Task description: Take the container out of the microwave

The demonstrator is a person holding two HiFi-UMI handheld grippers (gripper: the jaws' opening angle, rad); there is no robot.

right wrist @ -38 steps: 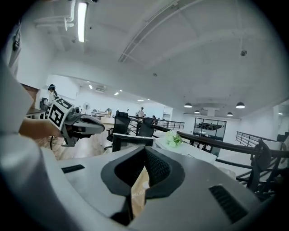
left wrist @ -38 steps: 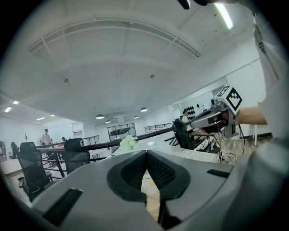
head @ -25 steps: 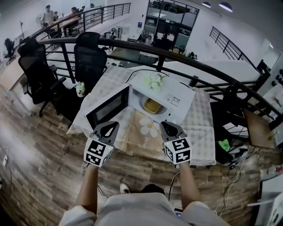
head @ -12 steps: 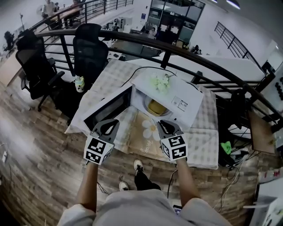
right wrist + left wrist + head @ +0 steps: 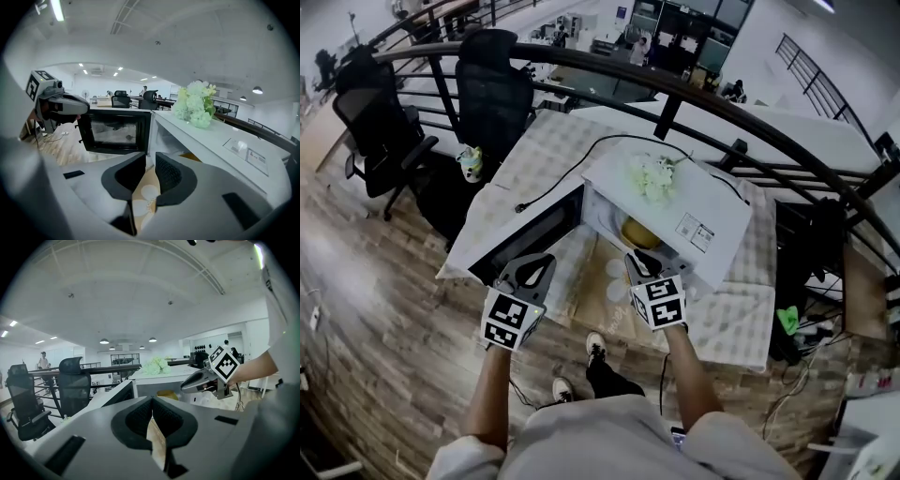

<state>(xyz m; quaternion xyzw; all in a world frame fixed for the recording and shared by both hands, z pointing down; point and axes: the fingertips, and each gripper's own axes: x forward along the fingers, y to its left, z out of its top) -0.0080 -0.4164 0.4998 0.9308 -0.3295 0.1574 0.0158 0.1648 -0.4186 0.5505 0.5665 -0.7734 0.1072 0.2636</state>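
One open microwave — one yellow container inside, one bouquet atop

Microwave mouth open at front, door swung wide left, flowers on its roof

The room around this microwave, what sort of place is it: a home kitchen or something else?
Probably an open-plan office, on an upper level rather than a home: black office chairs stand by a curved black railing, and the microwave sits on a cloth-covered table.
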